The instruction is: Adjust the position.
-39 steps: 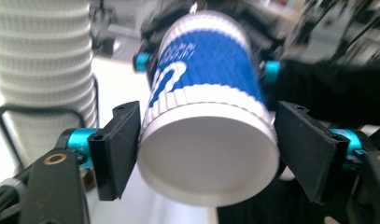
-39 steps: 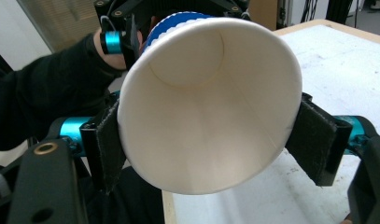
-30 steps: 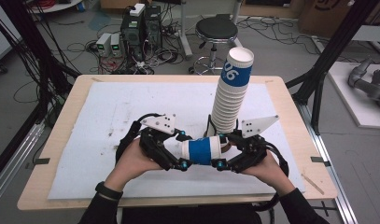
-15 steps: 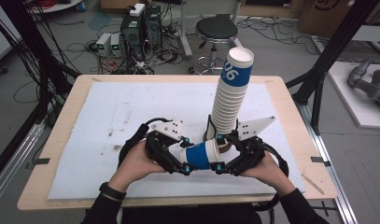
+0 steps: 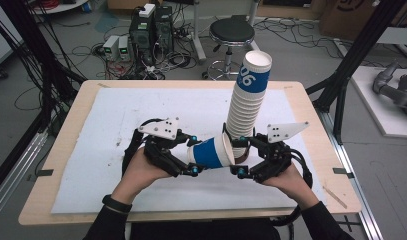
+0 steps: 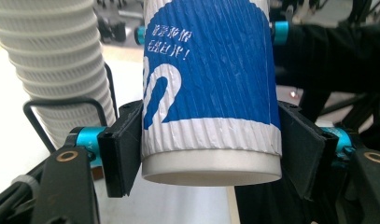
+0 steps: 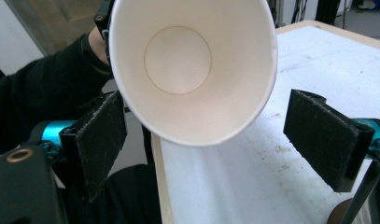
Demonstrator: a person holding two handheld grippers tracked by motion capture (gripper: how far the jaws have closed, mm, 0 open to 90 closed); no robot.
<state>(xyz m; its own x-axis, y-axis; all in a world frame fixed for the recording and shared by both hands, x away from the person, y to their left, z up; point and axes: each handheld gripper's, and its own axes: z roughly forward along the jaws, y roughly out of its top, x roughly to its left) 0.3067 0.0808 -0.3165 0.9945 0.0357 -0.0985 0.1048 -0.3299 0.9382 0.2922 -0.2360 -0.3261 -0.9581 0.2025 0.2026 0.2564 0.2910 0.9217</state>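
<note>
A blue and white paper cup point(image 5: 211, 152) lies on its side in the air above the table, its mouth towards my right. My left gripper point(image 5: 193, 155) is shut on it near the base; in the left gripper view both pads point(image 6: 124, 144) press the ribbed wall of the cup point(image 6: 208, 93). My right gripper point(image 5: 238, 157) is open. Its jaws have just been opening and stand apart from the cup's rim point(image 7: 192, 60) in the right gripper view, one pad point(image 7: 99, 140) on each side. A tall stack of cups point(image 5: 248, 105) stands just behind.
A white sheet point(image 5: 141, 115) covers the wooden table point(image 5: 56, 150). The leaning stack also shows close by in the left gripper view point(image 6: 57, 60). Beyond the table's far edge are a stool point(image 5: 232, 32) and electronics boxes on the floor.
The right gripper's jaws have spread away from the cup's mouth end. The left gripper's jaws have closed on the cup's base end. Both hands have stayed about where they were.
</note>
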